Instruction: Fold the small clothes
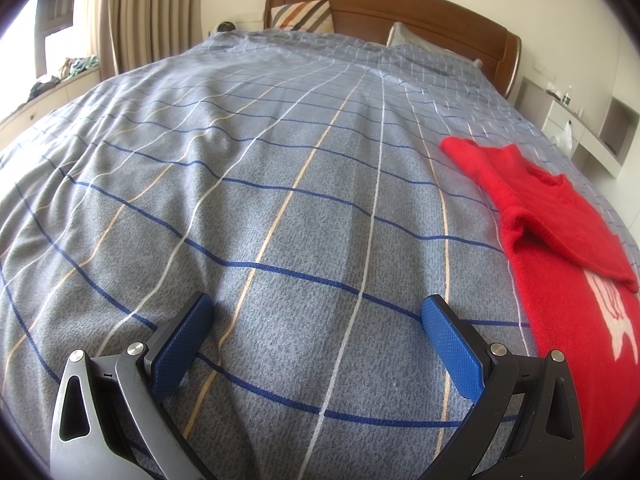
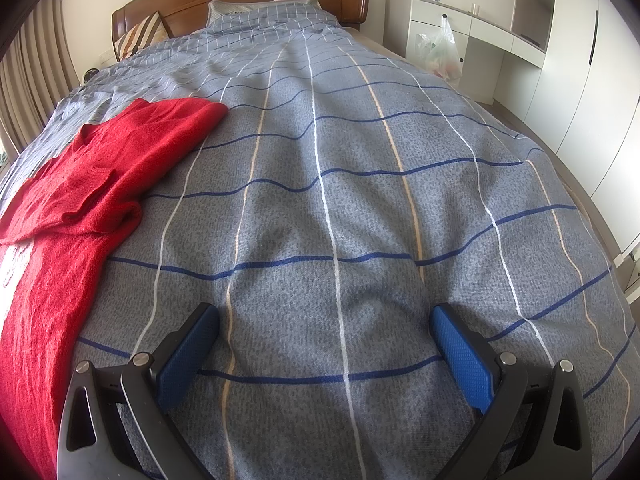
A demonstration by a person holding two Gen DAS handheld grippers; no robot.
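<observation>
Left gripper (image 1: 316,320) and right gripper (image 2: 324,324), jaws spread wide and holding nothing, hover over the checked grey bedspread (image 1: 260,200). Between them lies the red knitted sweater (image 1: 560,240), one sleeve (image 2: 92,196) turned in across its body. Risk: on this soft, rippled cover a low pinch may gather bedspread with knit and drag the fold askew. Beyond: striped cushion (image 1: 302,16), wooden headboard (image 1: 400,4), curtains (image 1: 132,12), white fitted desk (image 2: 472,20) with a plastic bag (image 2: 440,52)
</observation>
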